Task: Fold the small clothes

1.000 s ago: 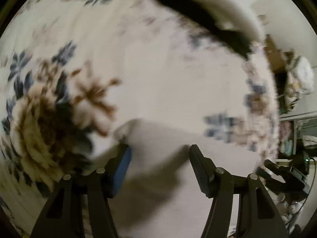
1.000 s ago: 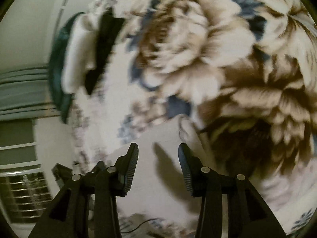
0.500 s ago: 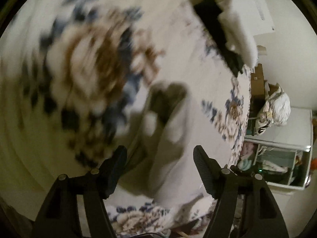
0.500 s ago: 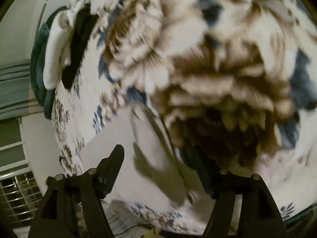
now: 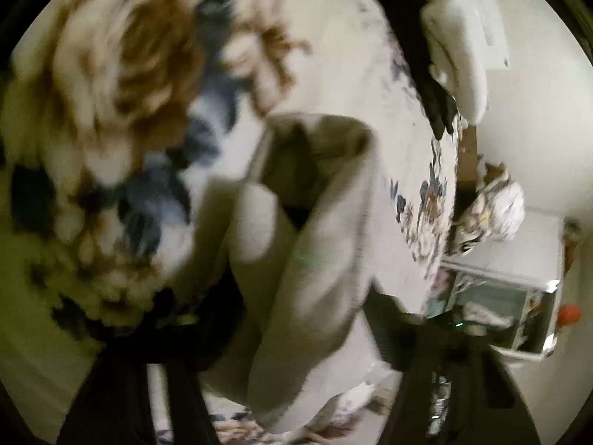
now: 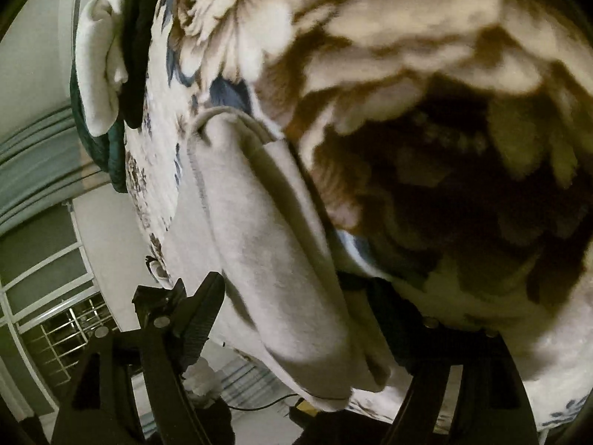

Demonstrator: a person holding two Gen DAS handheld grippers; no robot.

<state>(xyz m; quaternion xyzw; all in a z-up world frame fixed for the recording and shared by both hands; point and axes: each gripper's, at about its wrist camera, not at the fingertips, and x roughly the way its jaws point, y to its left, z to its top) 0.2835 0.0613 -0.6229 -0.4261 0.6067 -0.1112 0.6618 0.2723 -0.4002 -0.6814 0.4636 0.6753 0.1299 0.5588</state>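
Observation:
A light grey garment (image 5: pixel 311 259) lies rumpled on the flowered blanket (image 5: pixel 111 74), its open hem raised toward the left wrist camera. My left gripper (image 5: pixel 300 333) is open, one finger on each side of the cloth's near end. The same garment (image 6: pixel 267 244) shows in the right wrist view as a long folded roll over the blanket (image 6: pixel 426 55). My right gripper (image 6: pixel 296 319) is open and straddles the roll's near end. Its right finger is mostly hidden by the cloth.
A pile of white and black clothes (image 6: pixel 111 48) on a dark green one lies at the bed's far edge; it also shows in the left wrist view (image 5: pixel 444 48). A shelf with clutter (image 5: pixel 500 315) stands beyond the bed. A window with bars (image 6: pixel 55 326) is at lower left.
Both grippers have opened wider and swung closer over the grey garment. The garment, flat a second ago, is now bunched and raised between the fingers.

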